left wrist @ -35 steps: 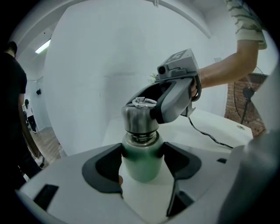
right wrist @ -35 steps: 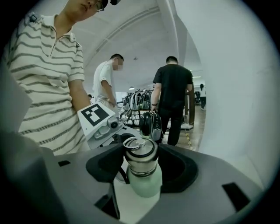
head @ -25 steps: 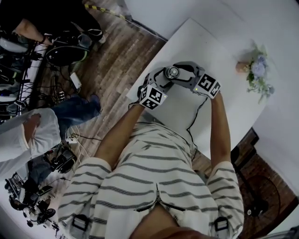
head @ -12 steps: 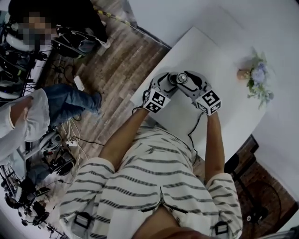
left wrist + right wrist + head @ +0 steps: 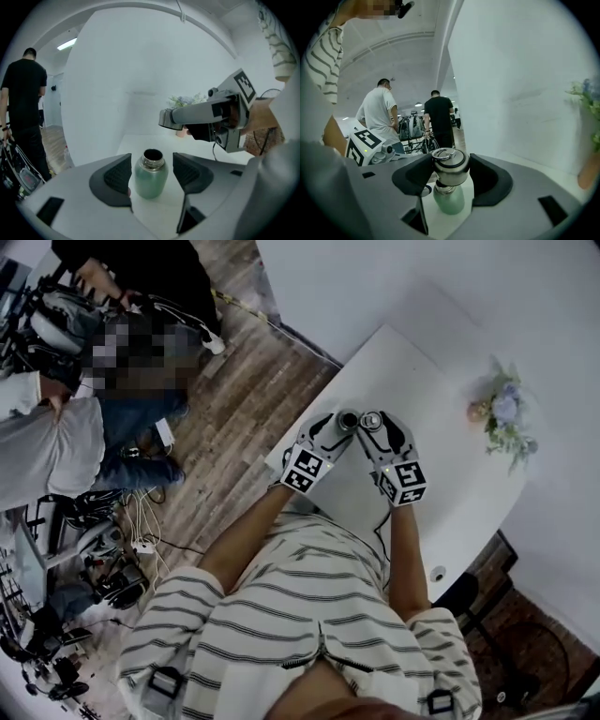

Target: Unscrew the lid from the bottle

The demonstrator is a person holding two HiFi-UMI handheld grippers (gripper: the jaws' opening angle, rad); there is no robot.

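**Lid off: one open bottle, two tongs**

**Head view.** One white table fills the upper right of the frame. Near its left edge, at the centre of the frame, two tongs meet tip to tip. Each carries one cube printed with black-and-white square markers, the only print that shows. The left tongs flank one bottle. The right tongs, just beside them, grip one shiny lid. One bunch of flowers stands at the right end of the table. At least two people are on the wooden floor in the upper left.

**Left gripper view.** The green bottle stands on the table, low in the centre, its mouth open and its threads bare. It sits between the two jaws, which have just been closing. A thin gap shows on each side, so they are wide apart and hold nothing. The right tongs hang in the upper right with the lid, clear of the bottle's mouth. One person in black stands at the left edge.

**Right gripper view.** The jaws are clamped on the metal lid, which has a ring on top, at the centre. The bottle shows directly below it in the frame. Two people stand behind, one in a white shirt and one in black.
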